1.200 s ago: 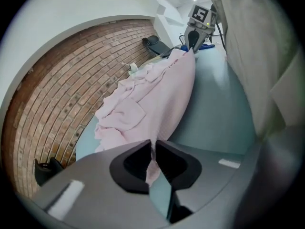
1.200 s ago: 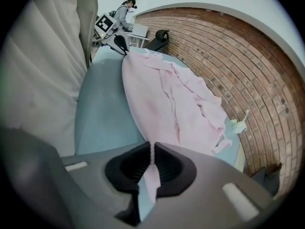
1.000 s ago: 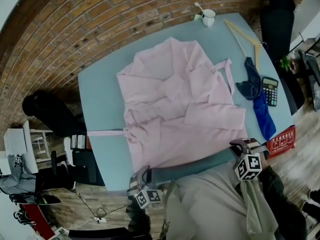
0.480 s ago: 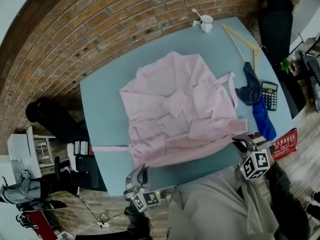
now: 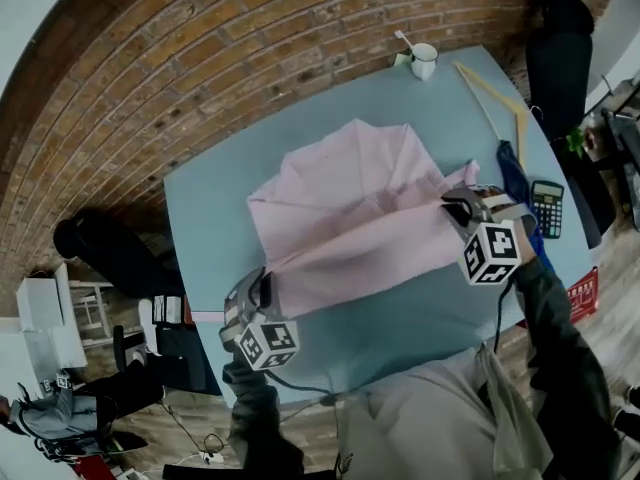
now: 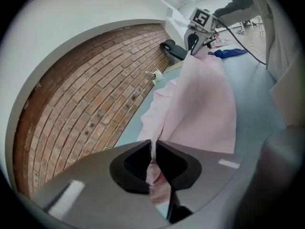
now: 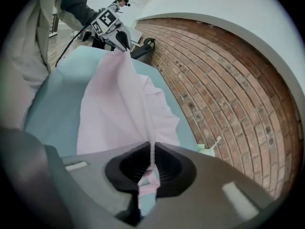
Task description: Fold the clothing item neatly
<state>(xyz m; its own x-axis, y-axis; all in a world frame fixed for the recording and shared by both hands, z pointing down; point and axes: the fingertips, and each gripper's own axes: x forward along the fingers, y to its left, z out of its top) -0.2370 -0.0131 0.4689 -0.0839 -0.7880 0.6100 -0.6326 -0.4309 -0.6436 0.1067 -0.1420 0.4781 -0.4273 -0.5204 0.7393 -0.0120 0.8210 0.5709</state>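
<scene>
Mid-fold, we are holding the near hem of the pink garment (image 5: pixel 350 208) above the blue table (image 5: pixel 210 198), left gripper (image 5: pixel 262 280) and right gripper (image 5: pixel 455 203) both clamped on it, likely laying it toward twelve o'clock next.

Your right gripper (image 7: pixel 151 150) had its jaws pinched together on a thin edge of the pink garment (image 7: pixel 119 113), with a scrap of cloth showing behind the pads. From there the fabric ran as a raised ridge away from you to the tips of your left gripper (image 7: pixel 126 46), whose marker cube (image 7: pixel 106 19) sat just above on a dark sleeve (image 7: pixel 76 4). Both sides of the ridge draped down onto the blue-grey table (image 7: pixel 52 104). A brick wall (image 7: pixel 224 75) curved along the right, and a white cup (image 7: pixel 209 149) stood near the table's edge beside it.
</scene>
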